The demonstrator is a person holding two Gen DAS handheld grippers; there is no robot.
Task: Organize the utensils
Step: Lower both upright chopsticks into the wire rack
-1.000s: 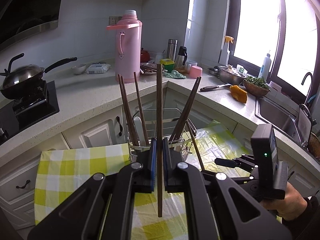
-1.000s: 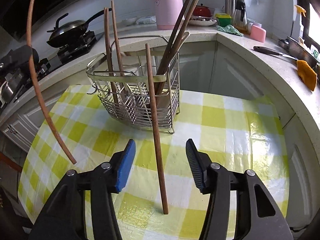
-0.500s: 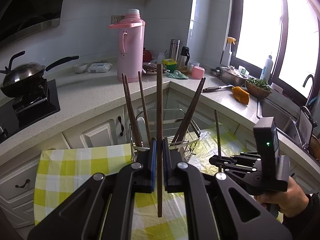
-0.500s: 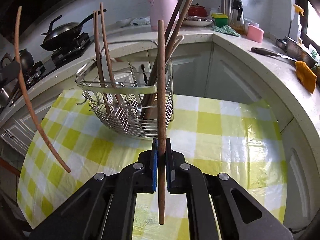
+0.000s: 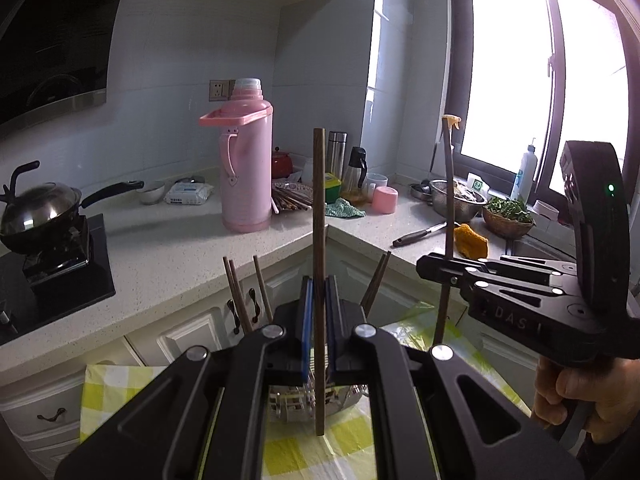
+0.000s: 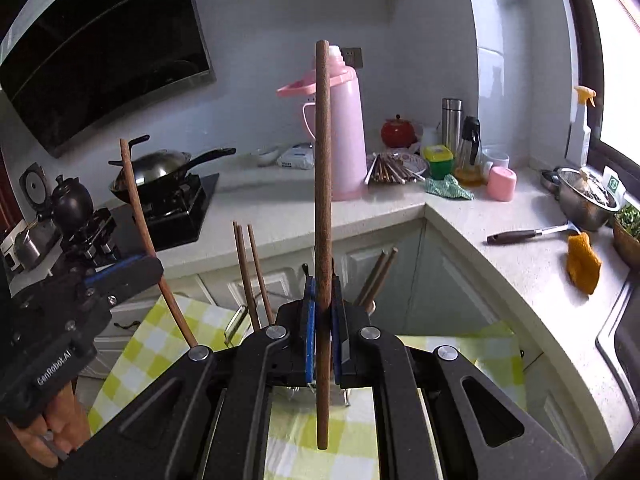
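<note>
Chopstick (image 6: 322,184) upright, clamped between right gripper (image 6: 322,344) fingers.

White tiled walls (image 5: 172,40) meet in a corner. Bright daylight floods through the window (image 5: 508,64). Pale cabinets (image 5: 188,332) stand below.

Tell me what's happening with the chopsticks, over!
Left gripper shut on one chopstick, upright. Right gripper shut on another chopstick, upright. Both above the utensil basket. Sticks already in the basket crowd the drop.
</note>
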